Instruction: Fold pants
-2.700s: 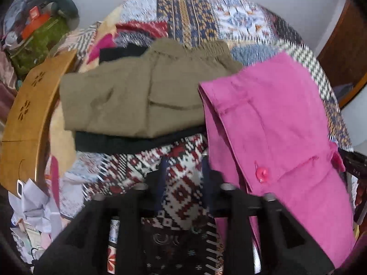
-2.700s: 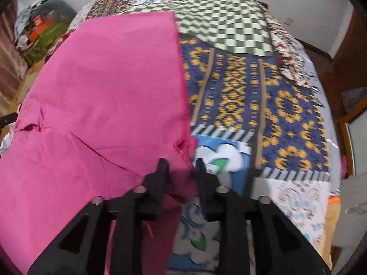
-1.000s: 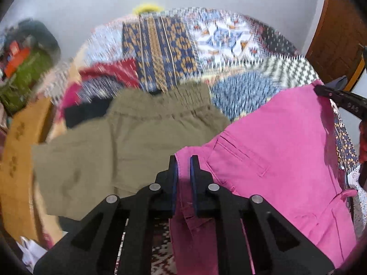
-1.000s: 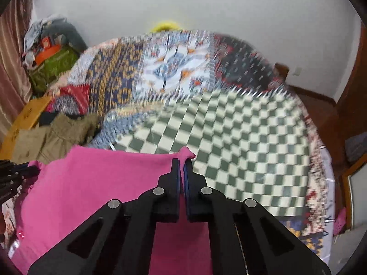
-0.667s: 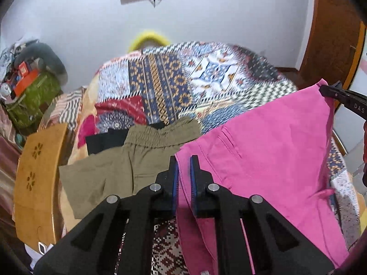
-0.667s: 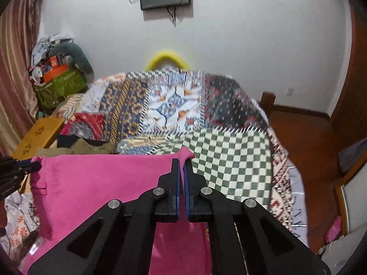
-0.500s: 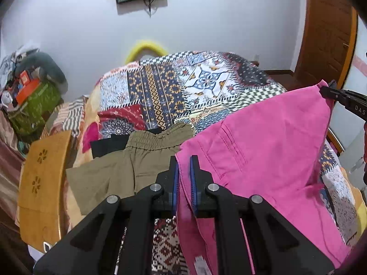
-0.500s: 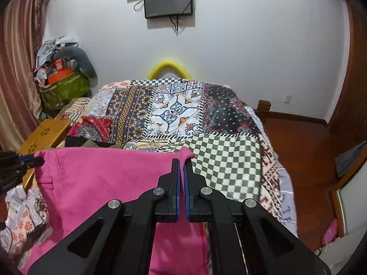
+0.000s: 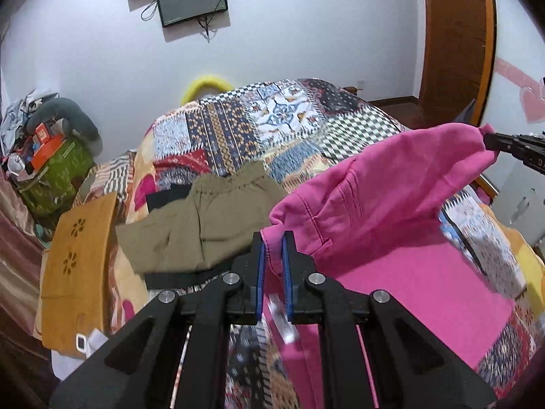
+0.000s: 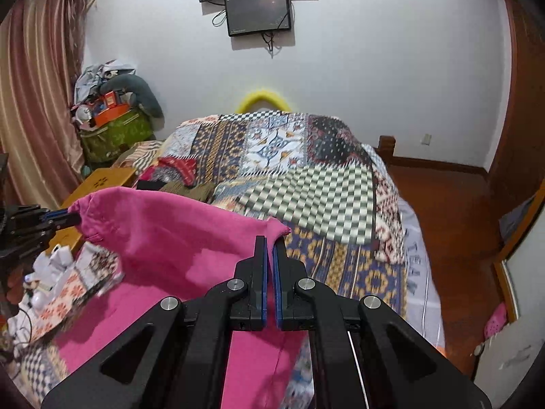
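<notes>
— Fingers first: what have they got?

— Both pairs are pressed together on cloth. The left gripper pinches the waistband corner of the pink pants, by the pocket stitching. The right gripper pinches the opposite end of that same lifted edge; from the left wrist view its tips show far right, clamped on a pink corner.

— So where do the pants sit?

— One edge hangs in the air, strung between the two grippers and sagging a little in the middle. The rest trails down onto the patchwork bedspread near the person, lying flat and pink below the held edge.

— Which way does the long axis run?

— Across the person, left to right, from one gripper to the other. The slack part lies below and toward the person, so the held edge is farther out over the bed than the resting cloth.

— And that decides the fold?

— I would judge so. The free edge must travel as one line, both hands together, so it lands parallel on the layer beneath. Neither hand is nearer; each owns one end.

— Anything in the way?

— The olive shorts lie on the bed just left of the pink cloth, on top of a black garment. A drift to the left could drape pink over them.
</notes>
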### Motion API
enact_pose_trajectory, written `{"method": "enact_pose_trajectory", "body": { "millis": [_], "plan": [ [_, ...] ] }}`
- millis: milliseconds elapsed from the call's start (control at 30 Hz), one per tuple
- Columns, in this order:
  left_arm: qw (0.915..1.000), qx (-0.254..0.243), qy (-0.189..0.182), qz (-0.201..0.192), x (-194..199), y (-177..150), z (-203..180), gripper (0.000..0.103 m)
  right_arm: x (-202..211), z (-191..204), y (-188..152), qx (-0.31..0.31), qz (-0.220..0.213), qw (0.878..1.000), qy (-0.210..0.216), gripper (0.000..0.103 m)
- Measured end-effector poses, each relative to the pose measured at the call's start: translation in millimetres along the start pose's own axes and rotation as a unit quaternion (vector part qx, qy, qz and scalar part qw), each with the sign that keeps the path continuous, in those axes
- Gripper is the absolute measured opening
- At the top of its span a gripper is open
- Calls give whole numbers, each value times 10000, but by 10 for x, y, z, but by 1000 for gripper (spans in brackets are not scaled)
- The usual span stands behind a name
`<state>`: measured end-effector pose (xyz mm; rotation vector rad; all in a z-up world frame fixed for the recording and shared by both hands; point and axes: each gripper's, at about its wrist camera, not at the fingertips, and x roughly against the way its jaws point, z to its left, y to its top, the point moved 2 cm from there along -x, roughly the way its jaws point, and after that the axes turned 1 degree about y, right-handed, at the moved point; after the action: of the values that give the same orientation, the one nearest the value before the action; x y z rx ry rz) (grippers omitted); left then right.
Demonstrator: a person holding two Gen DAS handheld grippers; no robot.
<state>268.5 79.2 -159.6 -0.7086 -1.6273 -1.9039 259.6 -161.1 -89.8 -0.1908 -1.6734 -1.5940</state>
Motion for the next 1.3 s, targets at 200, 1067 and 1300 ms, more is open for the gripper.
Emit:
{"method": "enact_pose_trajectory", "body": {
  "millis": [200,1067,1300],
  "plan": [
    [9997,-55,-113,209,150,-401,-105,8,148,75,-506,-156,297,9994,114,3],
    [9972,73,-431,608,584,-975,-170,80,640,301,-1464,-335,853,9954,-273,71],
    [9912,-931,-505,793,360,-904,-585,87,483,649,-1336,81,905,9958,140,75]
  ]
}}
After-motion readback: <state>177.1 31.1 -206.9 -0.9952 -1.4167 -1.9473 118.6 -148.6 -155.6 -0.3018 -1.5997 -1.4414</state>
